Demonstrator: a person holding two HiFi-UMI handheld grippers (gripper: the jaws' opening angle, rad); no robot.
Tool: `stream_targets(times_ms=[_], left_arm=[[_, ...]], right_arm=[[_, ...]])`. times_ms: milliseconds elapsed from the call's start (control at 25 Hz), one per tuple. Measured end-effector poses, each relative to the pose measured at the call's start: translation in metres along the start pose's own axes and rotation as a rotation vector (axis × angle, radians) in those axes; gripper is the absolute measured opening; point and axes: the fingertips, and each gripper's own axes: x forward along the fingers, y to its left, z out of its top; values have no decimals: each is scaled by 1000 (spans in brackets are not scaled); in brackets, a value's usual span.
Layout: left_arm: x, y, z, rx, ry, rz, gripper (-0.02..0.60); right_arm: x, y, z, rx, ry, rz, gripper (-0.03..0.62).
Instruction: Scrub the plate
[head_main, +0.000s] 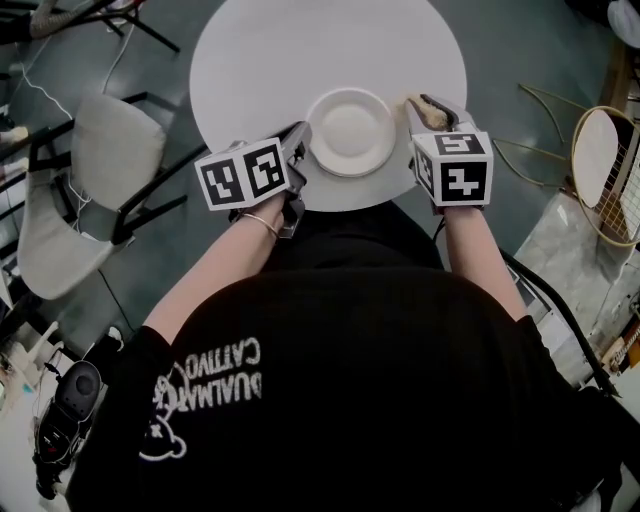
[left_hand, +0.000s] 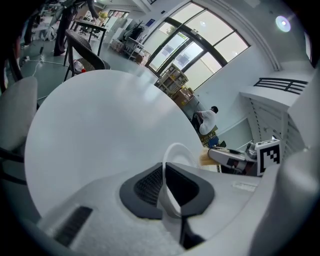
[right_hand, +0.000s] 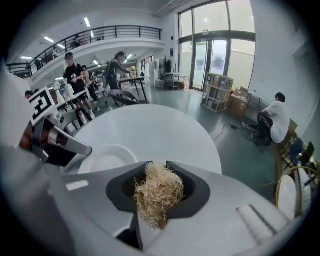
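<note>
A white plate (head_main: 350, 130) lies near the front of a round white table (head_main: 260, 50). My left gripper (head_main: 300, 138) reaches the plate's left rim and is shut on it; in the left gripper view the thin white rim (left_hand: 169, 197) stands edge-on between the dark pads. My right gripper (head_main: 432, 115) hovers just right of the plate, shut on a straw-coloured fibre scrubber (head_main: 424, 104). In the right gripper view the scrubber (right_hand: 159, 192) bulges out between the jaws, apart from the plate (right_hand: 107, 157), which lies to the left.
A grey-cushioned chair (head_main: 100, 170) stands left of the table and a gold wire chair (head_main: 600, 160) to the right. The table's near edge touches the person's black shirt. Several people stand at desks (right_hand: 75, 75) in the hall behind; one sits by the window (right_hand: 274, 122).
</note>
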Motion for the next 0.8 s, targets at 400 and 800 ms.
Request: stream_targets(times_ms=[400,800], left_arm=[[3,0,-6,-4,-4,3,18],[4,4,-10,16,13,18,20]], right_arm=[[13,126,32,-139,-79,359,91],[28,146,11,-206,1,446,87]])
